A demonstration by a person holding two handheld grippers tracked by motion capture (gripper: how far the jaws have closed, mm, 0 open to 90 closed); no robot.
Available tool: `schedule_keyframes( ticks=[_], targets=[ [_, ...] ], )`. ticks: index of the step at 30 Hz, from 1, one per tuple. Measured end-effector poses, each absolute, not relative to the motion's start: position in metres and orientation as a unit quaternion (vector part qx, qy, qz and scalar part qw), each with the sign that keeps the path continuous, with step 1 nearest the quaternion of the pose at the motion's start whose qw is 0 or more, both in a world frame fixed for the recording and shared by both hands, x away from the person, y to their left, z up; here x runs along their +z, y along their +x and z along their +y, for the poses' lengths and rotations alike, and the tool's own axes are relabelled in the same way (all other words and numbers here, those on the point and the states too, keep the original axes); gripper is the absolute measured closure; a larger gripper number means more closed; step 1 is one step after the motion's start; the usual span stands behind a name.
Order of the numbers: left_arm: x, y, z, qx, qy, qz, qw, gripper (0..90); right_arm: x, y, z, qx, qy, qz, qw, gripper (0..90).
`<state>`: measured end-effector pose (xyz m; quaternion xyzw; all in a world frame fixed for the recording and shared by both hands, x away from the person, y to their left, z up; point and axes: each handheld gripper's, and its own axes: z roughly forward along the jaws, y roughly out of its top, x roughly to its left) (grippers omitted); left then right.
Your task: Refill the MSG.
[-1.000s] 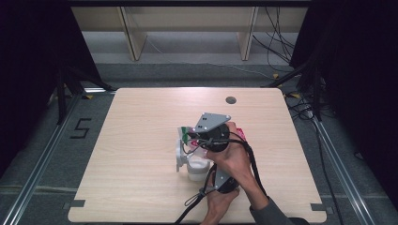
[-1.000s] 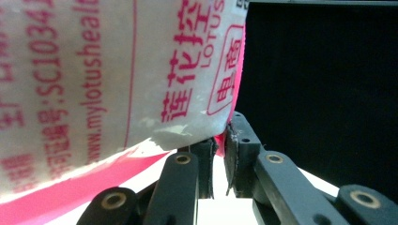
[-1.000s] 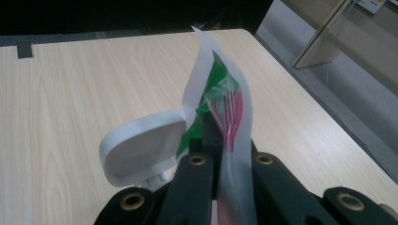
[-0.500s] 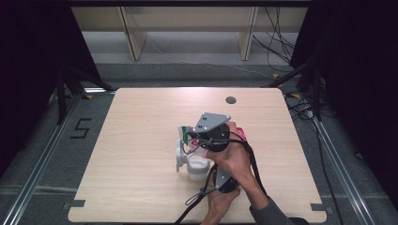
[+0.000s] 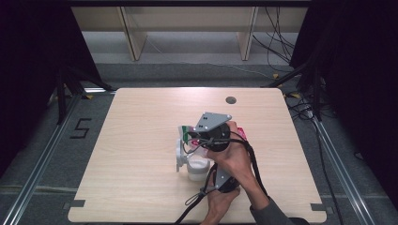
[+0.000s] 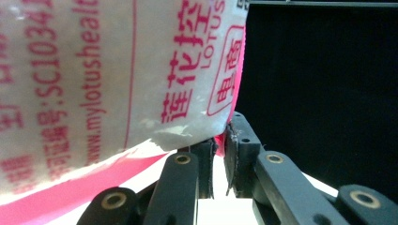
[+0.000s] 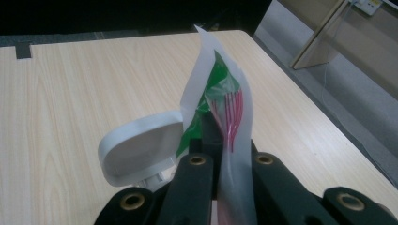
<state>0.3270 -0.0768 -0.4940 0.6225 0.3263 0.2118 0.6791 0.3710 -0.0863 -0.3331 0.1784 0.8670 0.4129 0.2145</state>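
Near the table's middle, your left gripper [image 6: 218,154] and right gripper [image 7: 230,157] both pinch the packet [image 5: 191,136] – it stands upright just above the white tub [image 5: 197,167], so tip it down.

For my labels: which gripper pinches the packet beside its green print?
The right gripper: green print rises just above its jaws. The left gripper pinches the packet at its pink-lettered edge instead.
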Motion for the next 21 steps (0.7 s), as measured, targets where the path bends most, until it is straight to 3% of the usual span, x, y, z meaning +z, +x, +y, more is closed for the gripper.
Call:
schedule_keyframes(
  ticks=[21],
  targets=[
    [-0.4934,0.3277,-0.0747,0.216,0.623,0.325,0.678,82.1,-0.3332,0.3698,-0.0828,0.408,0.169,0.871,0.214,90.0]
  ],
)
